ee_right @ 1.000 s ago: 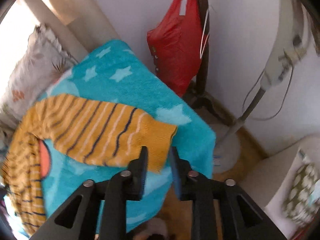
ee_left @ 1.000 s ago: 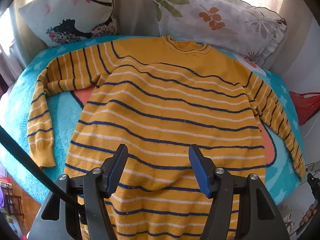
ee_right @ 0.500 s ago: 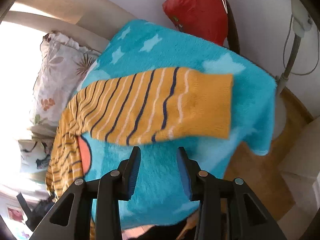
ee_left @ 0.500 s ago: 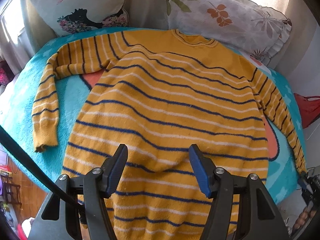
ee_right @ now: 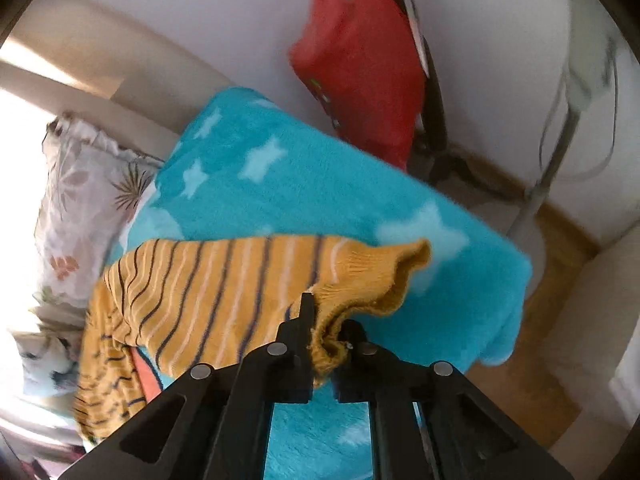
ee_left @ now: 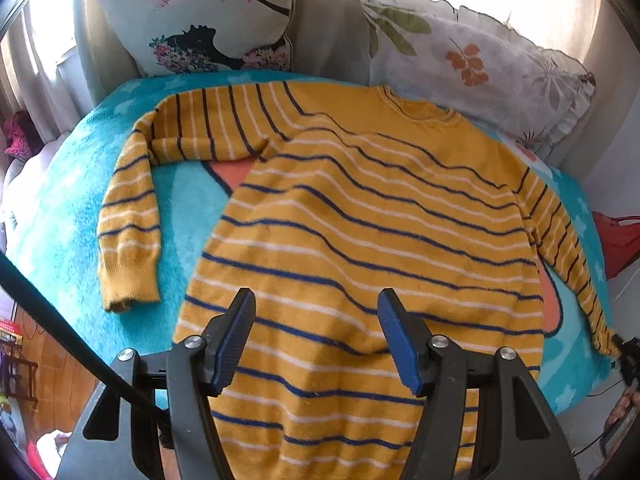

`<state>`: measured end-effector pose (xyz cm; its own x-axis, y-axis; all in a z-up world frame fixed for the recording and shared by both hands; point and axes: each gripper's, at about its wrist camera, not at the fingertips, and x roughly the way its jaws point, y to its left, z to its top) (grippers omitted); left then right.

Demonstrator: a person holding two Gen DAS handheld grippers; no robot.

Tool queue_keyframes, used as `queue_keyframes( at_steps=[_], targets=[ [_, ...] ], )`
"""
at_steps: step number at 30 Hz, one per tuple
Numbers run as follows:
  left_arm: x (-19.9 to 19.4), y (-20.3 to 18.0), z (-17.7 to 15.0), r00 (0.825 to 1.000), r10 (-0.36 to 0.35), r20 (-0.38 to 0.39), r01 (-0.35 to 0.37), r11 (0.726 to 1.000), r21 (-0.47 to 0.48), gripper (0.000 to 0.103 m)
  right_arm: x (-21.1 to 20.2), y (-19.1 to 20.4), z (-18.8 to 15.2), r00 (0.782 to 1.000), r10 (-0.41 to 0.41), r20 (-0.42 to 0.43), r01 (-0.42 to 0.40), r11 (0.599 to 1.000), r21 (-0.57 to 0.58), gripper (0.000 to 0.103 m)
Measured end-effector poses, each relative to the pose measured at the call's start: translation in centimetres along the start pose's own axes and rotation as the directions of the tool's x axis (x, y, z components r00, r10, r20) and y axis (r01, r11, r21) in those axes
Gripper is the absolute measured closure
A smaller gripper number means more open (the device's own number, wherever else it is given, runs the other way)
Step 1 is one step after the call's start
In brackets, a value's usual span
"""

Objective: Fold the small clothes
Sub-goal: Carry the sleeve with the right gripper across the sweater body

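Right gripper [ee_right: 325, 330] is closing, pinching the cuff [ee_right: 372, 280] of the sweater [ee_left: 360, 232] lying flat on the blanket [ee_left: 60, 216], while the left gripper [ee_left: 316, 336] hovers spread above its hem, holding nothing.

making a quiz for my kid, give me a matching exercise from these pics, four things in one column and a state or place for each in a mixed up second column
Things:
1. right gripper
2. left gripper
3. red bag
4. sweater

States or places:
A. hanging by the wall
B. spread flat on the teal blanket
C. closing on the sleeve cuff
D. jaws apart, nothing between them

Pairs: 1-C, 2-D, 3-A, 4-B
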<state>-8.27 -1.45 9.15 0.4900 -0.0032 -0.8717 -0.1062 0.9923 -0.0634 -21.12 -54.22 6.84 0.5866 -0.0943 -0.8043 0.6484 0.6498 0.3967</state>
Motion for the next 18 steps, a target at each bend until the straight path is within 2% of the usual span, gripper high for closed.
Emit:
queue_keyframes(
  at_steps=[4,7,11,14,18],
  targets=[
    [0.3,2.6,0.9,1.000,-0.017,-0.001,0.017,1.000,-0.014,0.041,-1.5,7.1,0.7,0.999,0.019,0.043,-0.012,0.986,-0.164,0.097],
    [0.4,5.3,1.5,1.000,-0.023,0.002,0.023,0.999,-0.031,0.041,-1.6,14.3,-0.1,0.997,0.059,0.046,-0.041,0.946,-0.322,0.097],
    [0.3,9.1,2.3,1.000,-0.010,0.013,0.010,0.999,-0.046,0.041,-0.2,25.1,-3.3,0.989,0.149,-0.002,-0.131,0.866,-0.483,0.097],
    [0.3,12.5,2.9,1.000,0.009,0.023,-0.007,0.998,-0.069,0.041,1.5,33.3,-6.8,0.973,0.218,-0.071,-0.219,0.792,-0.570,0.097],
    [0.7,17.0,3.2,0.999,0.033,0.014,-0.031,0.994,-0.107,0.041,4.6,43.0,-12.8,0.952,0.248,-0.178,-0.302,0.681,-0.667,0.097]
  ],
)
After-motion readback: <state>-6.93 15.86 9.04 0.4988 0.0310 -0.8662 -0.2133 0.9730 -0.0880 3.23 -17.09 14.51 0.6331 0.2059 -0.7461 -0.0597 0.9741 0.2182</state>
